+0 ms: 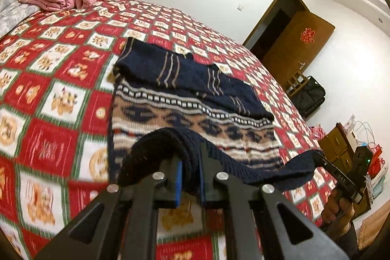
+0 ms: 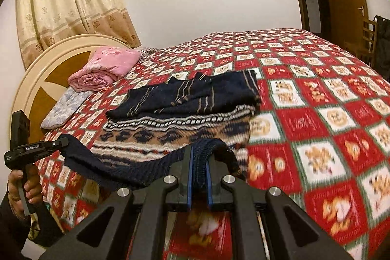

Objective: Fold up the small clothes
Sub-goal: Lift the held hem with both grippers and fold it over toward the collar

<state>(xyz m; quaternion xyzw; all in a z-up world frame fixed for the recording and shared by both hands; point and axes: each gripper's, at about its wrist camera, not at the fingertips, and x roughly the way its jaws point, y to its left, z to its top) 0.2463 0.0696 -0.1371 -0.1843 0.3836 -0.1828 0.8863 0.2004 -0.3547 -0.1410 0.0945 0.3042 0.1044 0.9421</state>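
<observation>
Both grippers' fingers clamped on sweater [image 1: 195, 118] hem: left gripper [image 1: 190, 162], right gripper [image 2: 199, 162]. Folded sleeves lie beyond fingers, on bed [image 1: 61, 89].

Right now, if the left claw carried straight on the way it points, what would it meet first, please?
Probably the patterned knit sweater lying on the bedspread, past the navy hem the left claw grips; depth is uncertain.

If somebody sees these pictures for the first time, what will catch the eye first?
The patterned knit sweater lying mid-bed on the loud red-and-white checkered bedspread, sleeves folded across its far part. Its dark hem is lifted off the bed, pinched by the left gripper and the right gripper. A folded pink quilt sits by the headboard.
</observation>
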